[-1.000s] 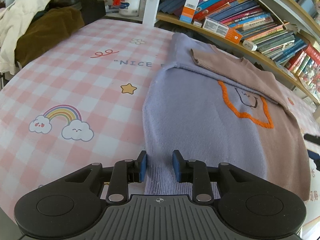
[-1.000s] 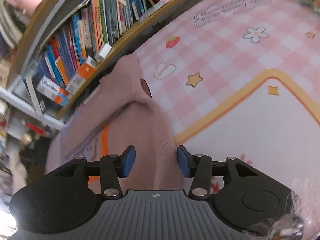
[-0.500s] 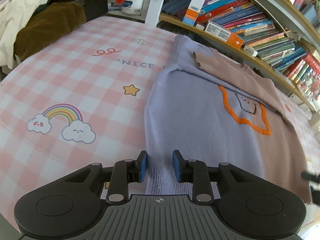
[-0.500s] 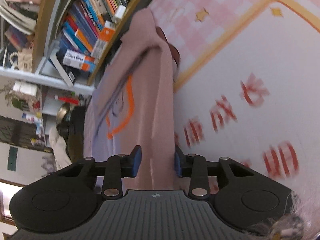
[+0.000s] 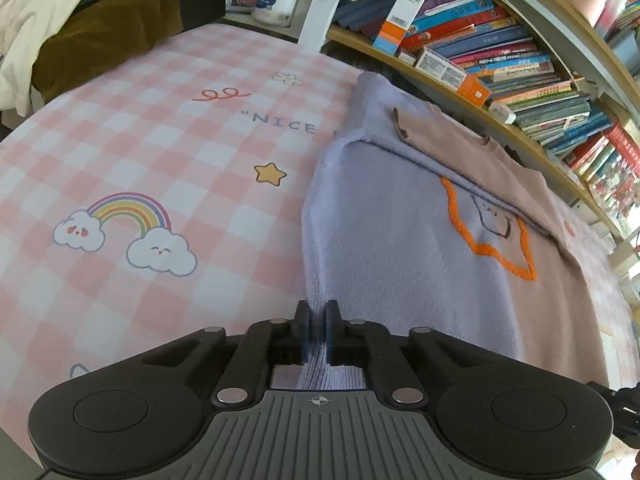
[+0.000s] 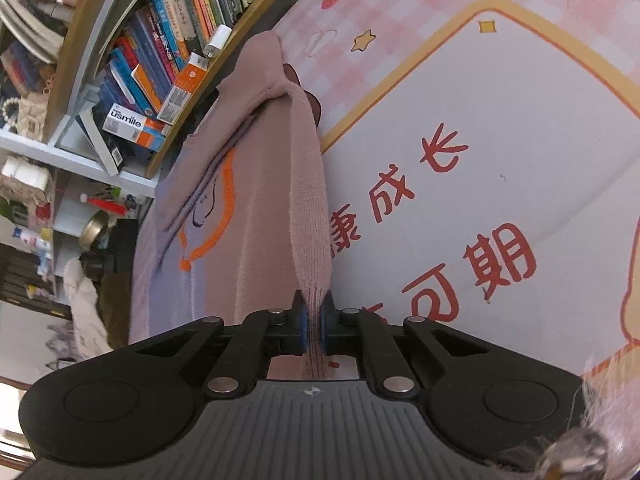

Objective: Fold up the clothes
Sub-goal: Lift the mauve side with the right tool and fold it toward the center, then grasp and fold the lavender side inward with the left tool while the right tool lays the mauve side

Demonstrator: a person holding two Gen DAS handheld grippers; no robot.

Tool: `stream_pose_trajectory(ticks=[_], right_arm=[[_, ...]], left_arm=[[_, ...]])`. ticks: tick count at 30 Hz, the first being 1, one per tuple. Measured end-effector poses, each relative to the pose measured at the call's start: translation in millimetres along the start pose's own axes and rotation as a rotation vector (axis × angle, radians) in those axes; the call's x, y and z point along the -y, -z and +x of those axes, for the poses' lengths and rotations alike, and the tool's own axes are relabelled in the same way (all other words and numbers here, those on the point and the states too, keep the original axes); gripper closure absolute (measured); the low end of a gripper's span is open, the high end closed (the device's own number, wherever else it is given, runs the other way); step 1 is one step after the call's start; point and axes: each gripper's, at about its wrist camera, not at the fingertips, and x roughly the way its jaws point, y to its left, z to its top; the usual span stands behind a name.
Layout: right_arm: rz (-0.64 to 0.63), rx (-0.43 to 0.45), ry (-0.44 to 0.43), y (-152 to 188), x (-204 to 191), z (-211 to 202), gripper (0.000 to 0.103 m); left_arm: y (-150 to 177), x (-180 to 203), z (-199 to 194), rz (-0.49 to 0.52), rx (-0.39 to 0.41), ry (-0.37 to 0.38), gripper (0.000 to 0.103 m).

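We note left hand-held gripper (image 5: 317, 330) pinching lilac hem of sweater (image 5: 404, 236) at 6 o'clock — garment flat on checked worktop (image 5: 140, 152). Right hand-held gripper (image 6: 313, 326) clamps brown hem of sweater (image 6: 264, 216) — fabric taut, lifted toward 12 o'clock.

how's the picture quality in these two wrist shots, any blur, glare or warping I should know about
Left wrist view: sharp on the sweater and the left gripper; fisheye bends the bookshelf into an arc, and the frame's corners go soft and bright. Right wrist view: strongly tilted, crisp on the right gripper and the pinched hem, with blown-out brightness at the lower left edge and a blurred fuzzy object at lower right.
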Motion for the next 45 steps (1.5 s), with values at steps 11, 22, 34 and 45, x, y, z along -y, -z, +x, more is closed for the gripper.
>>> stream_pose_trajectory(ticks=[11, 22, 34, 45], right_arm=[[-0.022, -0.024, 0.013, 22.6, 2.6, -32.5, 0.098], [-0.016, -0.089, 0.002, 62.1, 22.2, -71.5, 0.098], [0.002, -0.144, -0.006, 82.8, 43.8, -98.1, 0.098], [-0.016, -0.021, -0.153, 47.9, 14.0, -119.3, 0.098]], left_arm=[[22.8, -14.1, -24.9, -0.099, -0.022, 0.050, 0.098], [65.9, -19.5, -63.2, -0.157, -0.036, 0.057, 0.098], [102.1, -23.3, -88.3, -0.199, -0.056, 0.034, 0.098], [71.0, -16.5, -104.4, -0.333, 0.071, 0.222, 0.098]])
